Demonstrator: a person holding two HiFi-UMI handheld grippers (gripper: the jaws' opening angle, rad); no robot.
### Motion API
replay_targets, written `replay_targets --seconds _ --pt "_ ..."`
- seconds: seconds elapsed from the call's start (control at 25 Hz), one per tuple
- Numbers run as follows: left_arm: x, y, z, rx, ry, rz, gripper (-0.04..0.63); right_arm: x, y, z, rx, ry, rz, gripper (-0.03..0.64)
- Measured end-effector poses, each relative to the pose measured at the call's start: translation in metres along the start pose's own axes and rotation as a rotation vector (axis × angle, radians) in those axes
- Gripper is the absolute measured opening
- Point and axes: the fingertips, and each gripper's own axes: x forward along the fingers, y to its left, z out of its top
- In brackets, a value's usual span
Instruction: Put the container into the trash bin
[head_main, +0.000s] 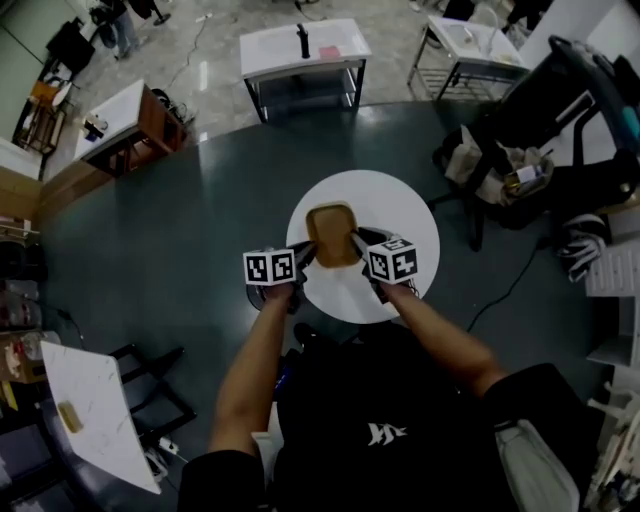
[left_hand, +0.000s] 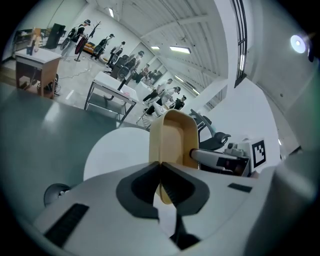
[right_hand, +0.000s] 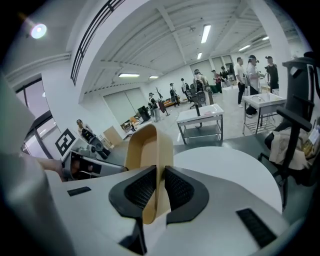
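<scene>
Held up between two grippers over a round table: one container, tan and matte. Shaped as a shallow rounded-rectangle tray with thin upright walls and soft corners, hollow side up.

Left gripper: pinched on the container's left wall. Ribbed black pads almost together, with nothing but the thin tan rim between them. Smooth pale plastic shell around the pads.

Right gripper: clamped on the opposite wall. Jaws narrow and parted only by the wall's thickness, with the same cross-ribbed black pads pressed flat on both faces of the tan sheet. From that side the container stands edge-on, curved at the top like a scoop.

Table: flat white disc, smooth, plain.

Floor: dark teal, even, faintly glossy, with paler speckled paving beyond.

Counted: one container. Two grippers, each with one marker cube, white with black squares, left and right. Two forearms reaching in from below. One round table. Two rectangular tables farther off, white-topped on dark metal legs. One black chair at the right, draped with bags.
</scene>
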Motion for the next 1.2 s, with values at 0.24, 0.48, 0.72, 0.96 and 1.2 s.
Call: replay_targets --seconds 0.24,0.48,0.72,0.96,1.2 --pt "-0.059 0.040 0.010 -0.022 -0.060 0.011 0.014 0.032 0.062 0.015 -0.075 0.000 0.015 0.071" --pt "-0.118 0.084 -0.003 -0.077 -0.114 0.043 0.014 0.072 0.123 0.000 -0.120 0.045 0.070 0.071" --pt "-0.165 0.130 -0.024 -0.162 -0.158 0.077 0.014 0.115 0.172 -0.027 -0.116 0.097 0.126 0.070" --pt "-0.194 0.172 -0.061 -0.242 -0.171 0.126 0.014 0.148 0.207 -0.065 -0.111 0.174 0.165 0.071" --pt "-0.205 0.212 -0.093 -0.312 -0.164 0.164 0.014 0.182 0.223 -0.105 -0.085 0.254 0.190 0.071"
